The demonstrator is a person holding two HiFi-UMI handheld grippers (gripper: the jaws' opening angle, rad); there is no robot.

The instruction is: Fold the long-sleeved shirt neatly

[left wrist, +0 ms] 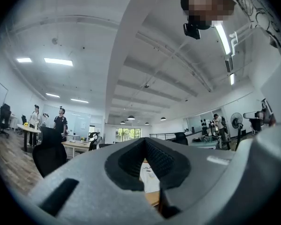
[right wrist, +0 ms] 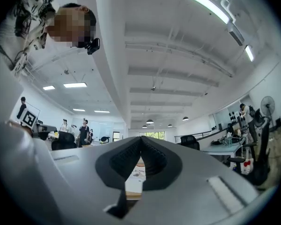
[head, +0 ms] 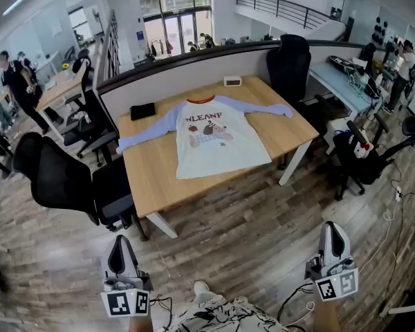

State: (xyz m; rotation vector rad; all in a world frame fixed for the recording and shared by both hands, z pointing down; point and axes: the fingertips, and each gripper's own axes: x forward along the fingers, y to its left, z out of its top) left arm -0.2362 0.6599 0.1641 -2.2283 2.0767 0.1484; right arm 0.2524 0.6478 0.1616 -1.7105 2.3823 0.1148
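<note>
Currently left hand-held gripper (head: 123,244) and right hand-held gripper (head: 333,230) are closed, empty, short of counter (head: 152,178); black pouch (head: 142,111), white box (head: 232,81) lie beside shirt (head: 211,144), office chair (head: 59,178) crowds left edge.

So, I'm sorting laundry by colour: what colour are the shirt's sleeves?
Light blue sleeves on a white-bodied shirt; clearest in the head view.

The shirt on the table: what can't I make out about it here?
- Head view: the print on the shirt is too small to read; its back is hidden against the table.
- Left gripper view: the left gripper itself hides all but a sliver.
- Right gripper view: the right gripper does the same.
- Head view: the black item nearby is too small to identify.
</note>
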